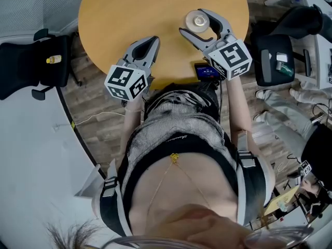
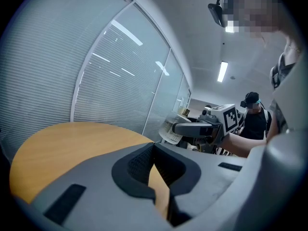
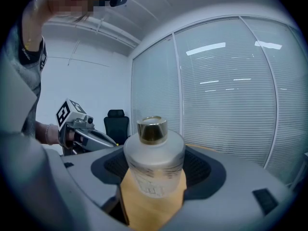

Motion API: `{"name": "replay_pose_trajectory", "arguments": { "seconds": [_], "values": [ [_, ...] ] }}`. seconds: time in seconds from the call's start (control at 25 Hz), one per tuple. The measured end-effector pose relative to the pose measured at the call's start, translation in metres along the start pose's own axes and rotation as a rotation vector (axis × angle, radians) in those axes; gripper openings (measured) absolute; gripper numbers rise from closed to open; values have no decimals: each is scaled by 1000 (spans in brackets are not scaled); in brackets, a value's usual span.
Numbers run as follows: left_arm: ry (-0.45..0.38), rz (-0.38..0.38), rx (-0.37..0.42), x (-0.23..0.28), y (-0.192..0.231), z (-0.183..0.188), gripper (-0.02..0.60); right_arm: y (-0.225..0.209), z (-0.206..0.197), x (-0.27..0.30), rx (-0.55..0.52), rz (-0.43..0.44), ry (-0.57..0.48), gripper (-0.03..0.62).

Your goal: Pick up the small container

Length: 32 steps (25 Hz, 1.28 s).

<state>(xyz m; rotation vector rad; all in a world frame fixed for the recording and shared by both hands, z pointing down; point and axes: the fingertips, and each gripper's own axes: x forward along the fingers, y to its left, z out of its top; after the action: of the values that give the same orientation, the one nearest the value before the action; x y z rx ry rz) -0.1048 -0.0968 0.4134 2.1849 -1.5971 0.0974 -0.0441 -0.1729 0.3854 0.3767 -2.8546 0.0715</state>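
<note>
The small container (image 1: 197,21) is a frosted bottle with a gold cap, standing upright on the round wooden table (image 1: 129,14). My right gripper (image 1: 193,22) is open, with one jaw on each side of it. In the right gripper view the container (image 3: 154,162) fills the gap between the dark pads (image 3: 198,166), and I see no firm squeeze on it. My left gripper (image 1: 152,40) hovers over the table's near edge, left of the container, jaws together and empty. In the left gripper view its tips meet (image 2: 154,147), and the right gripper (image 2: 199,127) shows beyond.
A dark phone-like device (image 1: 206,71) lies at the table's near edge under my right gripper. A black office chair (image 1: 31,66) carrying a small yellow object (image 1: 53,59) stands at the left. Another black chair (image 1: 275,58) and a seated person's legs (image 1: 290,100) are at the right.
</note>
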Motion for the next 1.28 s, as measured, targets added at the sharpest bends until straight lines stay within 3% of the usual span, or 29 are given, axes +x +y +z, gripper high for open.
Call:
{"name": "replay_pose_trajectory", "arguments": {
  "seconds": [1.28],
  "values": [
    [13,-1,11,-2,-4,-3,18,4,5,-4,-2,-5,-1,339]
  ]
}}
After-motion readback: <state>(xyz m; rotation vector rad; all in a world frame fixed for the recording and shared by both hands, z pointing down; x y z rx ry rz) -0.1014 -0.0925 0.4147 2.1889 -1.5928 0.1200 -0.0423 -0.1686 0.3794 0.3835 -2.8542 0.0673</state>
